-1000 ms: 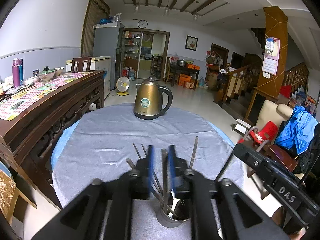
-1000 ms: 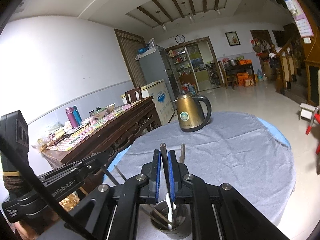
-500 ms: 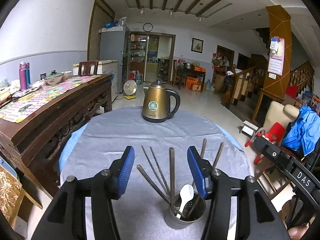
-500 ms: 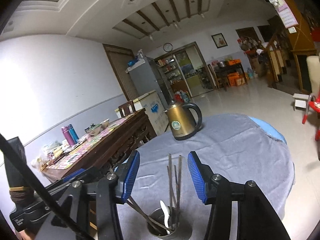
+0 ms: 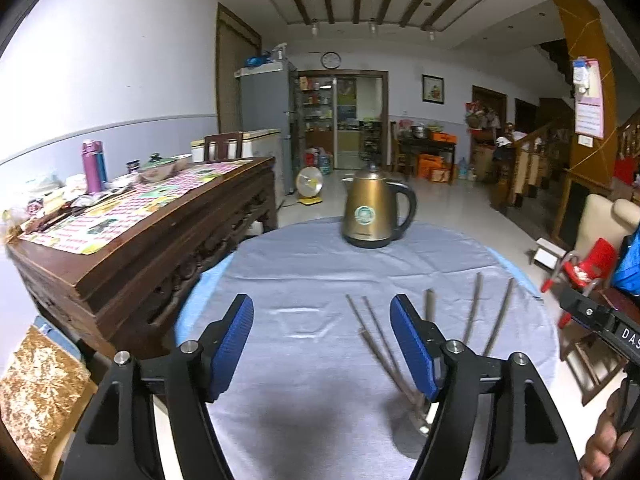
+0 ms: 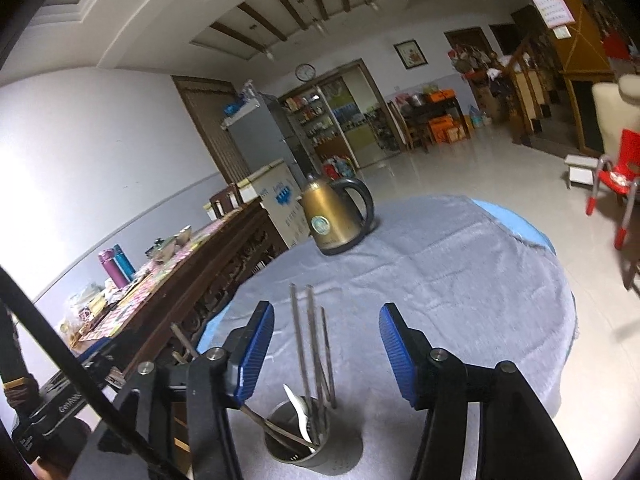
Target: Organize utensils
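Steel cup [image 6: 298, 436] upright, chopsticks [image 6: 310, 344] fanned, white spoon [image 6: 300, 410] inside | both grippers just opened, empty

My left tongs [image 5: 322, 344] and right tongs [image 6: 326, 354] are black with ribbed blue pads. The cloth [image 6: 440, 280] is grey over a blue desk [image 6: 516, 224]. The kettle [image 6: 334, 218] is bronze with a black handle, the cup [image 6: 296, 446] silver, the spoon [image 6: 298, 406] white.

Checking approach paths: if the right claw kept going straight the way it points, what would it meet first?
Probably the chopsticks standing in the metal cup, which rise between the open right claw fingers; beyond them, bare grey tablecloth. Depth is uncertain.
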{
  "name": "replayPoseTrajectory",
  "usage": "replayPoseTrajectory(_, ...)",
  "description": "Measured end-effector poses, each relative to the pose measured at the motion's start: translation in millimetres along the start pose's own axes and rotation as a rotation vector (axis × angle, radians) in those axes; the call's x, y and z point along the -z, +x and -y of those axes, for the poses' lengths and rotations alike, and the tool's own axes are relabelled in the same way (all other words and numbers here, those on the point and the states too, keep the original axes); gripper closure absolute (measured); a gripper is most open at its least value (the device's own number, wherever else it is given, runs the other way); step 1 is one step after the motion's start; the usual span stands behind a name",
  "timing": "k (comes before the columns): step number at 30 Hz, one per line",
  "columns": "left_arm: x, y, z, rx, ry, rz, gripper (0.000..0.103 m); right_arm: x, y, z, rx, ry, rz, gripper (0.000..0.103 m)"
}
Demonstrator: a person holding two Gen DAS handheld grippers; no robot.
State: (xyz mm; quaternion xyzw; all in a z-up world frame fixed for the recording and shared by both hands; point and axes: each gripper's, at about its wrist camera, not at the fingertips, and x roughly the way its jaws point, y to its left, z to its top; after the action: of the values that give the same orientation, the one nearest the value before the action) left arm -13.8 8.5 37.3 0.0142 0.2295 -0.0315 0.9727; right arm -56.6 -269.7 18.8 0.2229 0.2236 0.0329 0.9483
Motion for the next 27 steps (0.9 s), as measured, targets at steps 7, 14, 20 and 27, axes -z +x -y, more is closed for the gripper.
replayPoseTrajectory(7,10,12,-19,-0.070,-0.006,-0.035,0.029,8,17,19,0.028,0.057,-0.080,0.041)
replayPoseTrajectory(14,16,23,-30,-0.097,-0.022,-0.074,0.029,17,35,27,0.042,0.091,-0.142,0.041)
replayPoseTrajectory(20,20,26,-32,-0.091,-0.021,-0.087,0.029,20,44,28,0.048,0.101,-0.168,0.041)
replayPoseTrajectory(27,25,36,-35,-0.090,-0.023,-0.117,0.029,21,44,28,0.055,0.099,-0.161,0.041)
